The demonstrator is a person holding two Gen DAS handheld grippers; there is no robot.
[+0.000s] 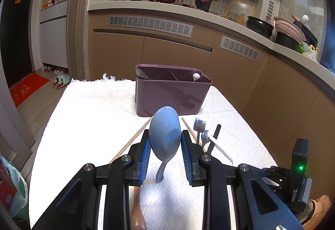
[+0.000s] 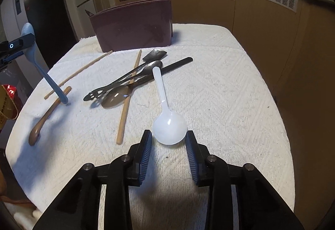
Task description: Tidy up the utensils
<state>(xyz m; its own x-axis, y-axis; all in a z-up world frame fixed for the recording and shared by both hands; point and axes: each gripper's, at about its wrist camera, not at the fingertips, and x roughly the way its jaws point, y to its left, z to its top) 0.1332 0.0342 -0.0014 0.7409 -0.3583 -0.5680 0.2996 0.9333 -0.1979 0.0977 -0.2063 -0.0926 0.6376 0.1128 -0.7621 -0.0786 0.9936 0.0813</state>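
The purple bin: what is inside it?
In the purple bin, the left view shows a thin divider and a white ball-ended utensil at the back right. The front wall hides the bottom, so anything lower cannot be seen.

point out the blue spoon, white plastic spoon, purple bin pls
blue spoon [image 1: 165, 131], left wrist view, on its bowl between the left gripper's pads.
white plastic spoon [image 2: 169, 127], right wrist view, middle of its bowl.
purple bin [image 1: 167, 98], left wrist view, on its front wall.
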